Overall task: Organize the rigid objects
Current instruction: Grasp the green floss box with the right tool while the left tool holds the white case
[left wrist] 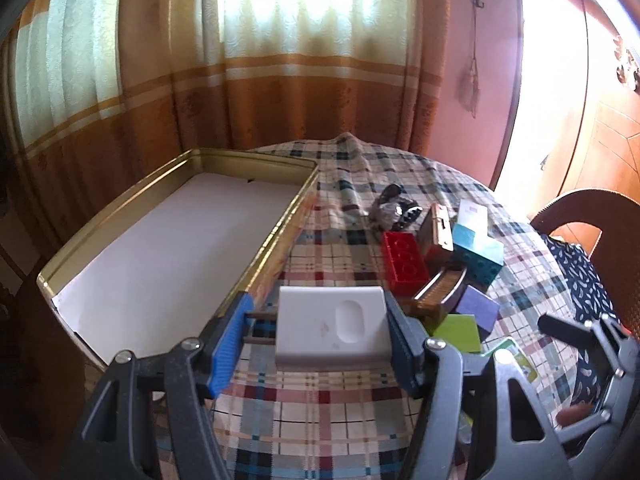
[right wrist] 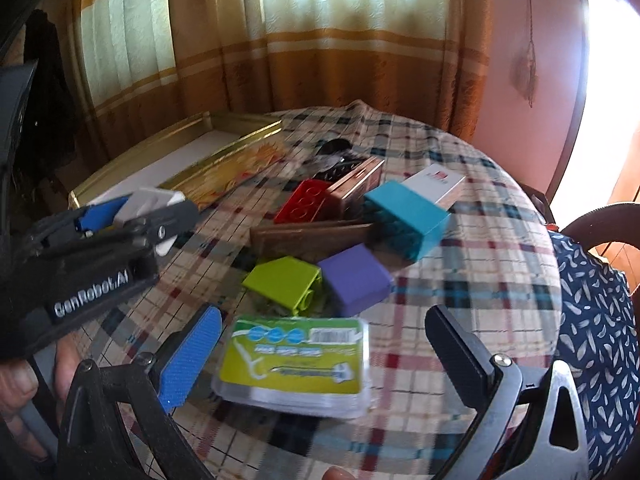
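Light: daylight through curtains (left wrist: 280, 20), blown out; glare at right | Left wrist view: sharp, dark vignette corners, fisheye bending | Right wrist view: motion blur over table (right wrist: 460, 300), lower-left shadowed

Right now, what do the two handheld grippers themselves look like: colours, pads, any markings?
Both are black scissor-linkage grippers with silver pivot bolts. On the left gripper one finger carries a ribbed blue pad and the other a dark pad; its body bears white "GenRobot.AI" lettering, readable in the right wrist view. The right gripper has the same blue and black pad pairing and a greyer frame on its right side.
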